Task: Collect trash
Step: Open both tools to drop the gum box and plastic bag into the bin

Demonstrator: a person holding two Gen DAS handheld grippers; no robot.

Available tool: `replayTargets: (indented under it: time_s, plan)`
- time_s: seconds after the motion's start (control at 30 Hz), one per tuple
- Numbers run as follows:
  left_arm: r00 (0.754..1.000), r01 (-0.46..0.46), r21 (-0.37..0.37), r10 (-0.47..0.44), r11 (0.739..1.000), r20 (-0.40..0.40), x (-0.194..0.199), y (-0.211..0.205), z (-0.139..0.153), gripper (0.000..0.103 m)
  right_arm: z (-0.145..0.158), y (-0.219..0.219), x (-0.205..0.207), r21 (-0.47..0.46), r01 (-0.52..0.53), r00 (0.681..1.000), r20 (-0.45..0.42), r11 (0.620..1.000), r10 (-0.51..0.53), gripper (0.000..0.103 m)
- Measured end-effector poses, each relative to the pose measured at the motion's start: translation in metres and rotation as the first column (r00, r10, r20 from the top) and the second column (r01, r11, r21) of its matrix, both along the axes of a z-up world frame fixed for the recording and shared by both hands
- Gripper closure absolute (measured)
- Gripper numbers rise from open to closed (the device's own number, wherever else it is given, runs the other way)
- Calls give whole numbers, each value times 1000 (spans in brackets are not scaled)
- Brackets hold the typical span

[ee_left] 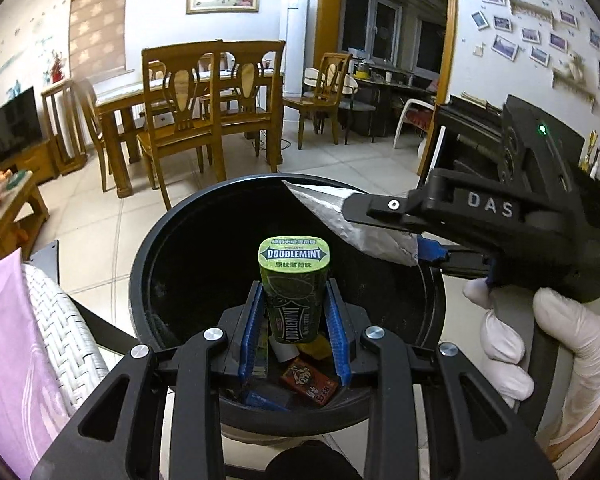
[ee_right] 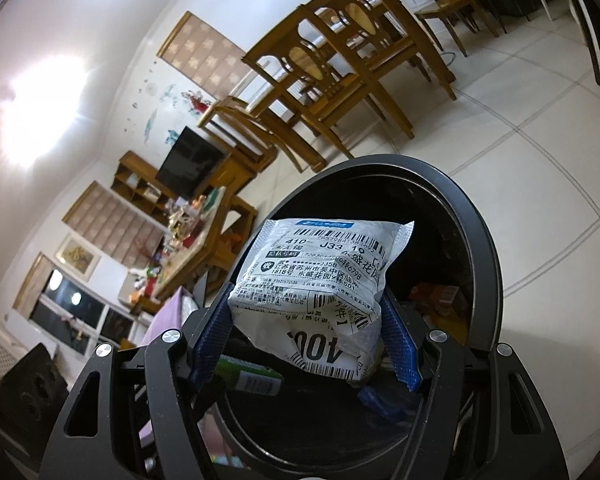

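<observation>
My left gripper is shut on a green Doublemint gum bottle, held upright over the open black trash bin. In the bin's bottom lie a red box, a blue packet and other scraps. My right gripper is shut on a white plastic parcel bag with a printed shipping label, held above the same bin. In the left wrist view the right gripper comes in from the right over the bin's rim, in a white-gloved hand, with the silver bag between its fingers.
A white wicker chair with a purple cloth stands left of the bin. Wooden dining chairs and a table stand behind it on the tiled floor. A low wooden table with clutter and a television are at the left.
</observation>
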State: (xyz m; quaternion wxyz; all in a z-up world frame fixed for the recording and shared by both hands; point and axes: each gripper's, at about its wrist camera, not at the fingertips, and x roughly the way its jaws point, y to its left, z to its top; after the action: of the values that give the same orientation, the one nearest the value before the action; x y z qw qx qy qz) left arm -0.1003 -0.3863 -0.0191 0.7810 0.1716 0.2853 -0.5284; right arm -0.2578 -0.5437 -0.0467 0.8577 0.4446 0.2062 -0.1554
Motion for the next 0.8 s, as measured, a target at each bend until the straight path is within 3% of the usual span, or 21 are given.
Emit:
replayTargets:
  time_s: [0.33, 0.8]
  plan:
    - [999, 7, 14, -7, 1000, 42, -8, -5, -1, 72, -2, 6, 4, -11, 1, 1000, -13, 1000, -1, 34]
    - [1000, -3, 10, 3, 1000, 28, -6, -7, -4, 72, -5, 8, 5, -14, -2, 1000, -11, 1000, 2, 31]
